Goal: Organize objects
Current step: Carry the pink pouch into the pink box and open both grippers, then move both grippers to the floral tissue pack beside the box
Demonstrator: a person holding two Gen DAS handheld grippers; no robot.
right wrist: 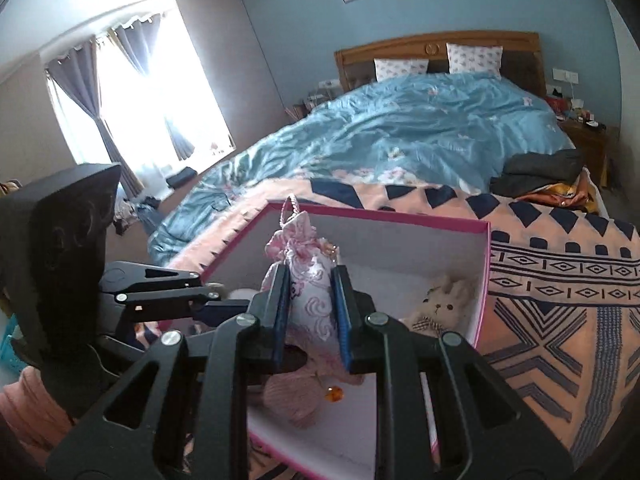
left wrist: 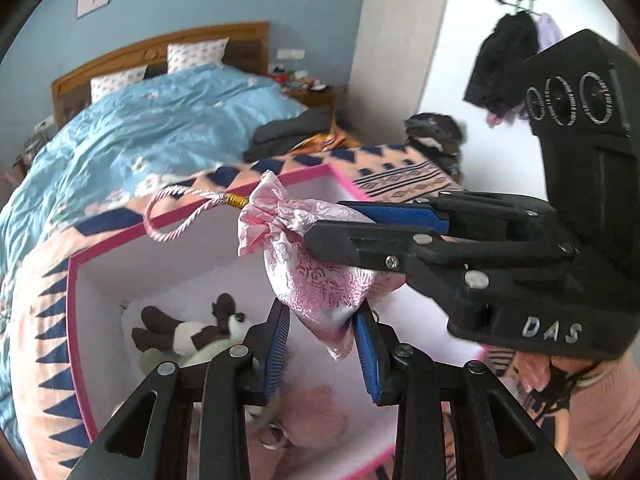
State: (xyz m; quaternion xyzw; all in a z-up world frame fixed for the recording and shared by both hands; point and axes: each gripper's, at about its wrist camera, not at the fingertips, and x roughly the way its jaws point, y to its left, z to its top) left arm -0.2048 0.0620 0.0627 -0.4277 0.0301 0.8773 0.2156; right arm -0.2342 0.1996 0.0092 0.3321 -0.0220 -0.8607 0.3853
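Observation:
A pink satin drawstring pouch (left wrist: 316, 276) (right wrist: 310, 292) with a twisted cord loop (left wrist: 168, 216) hangs above an open white box with a pink rim (left wrist: 74, 320) (right wrist: 400, 216). Both grippers grip it. My left gripper (left wrist: 324, 344) (right wrist: 234, 300) is shut on the pouch's lower corner. My right gripper (left wrist: 336, 222) (right wrist: 312, 312) comes in from the side and is shut on the pouch's body. Inside the box lie a brown-and-white plush toy (left wrist: 192, 332), a beige plush bunny (right wrist: 440, 304) and a pink knitted item (right wrist: 296, 400).
The box rests on a pink and navy patterned blanket (right wrist: 560, 280) at the foot of a bed with a blue duvet (right wrist: 420, 128). Dark folded clothes (right wrist: 540, 172) lie at the bed's right side. A nightstand (right wrist: 588, 136) stands beyond them. A dark coat (left wrist: 500, 64) hangs on the wall.

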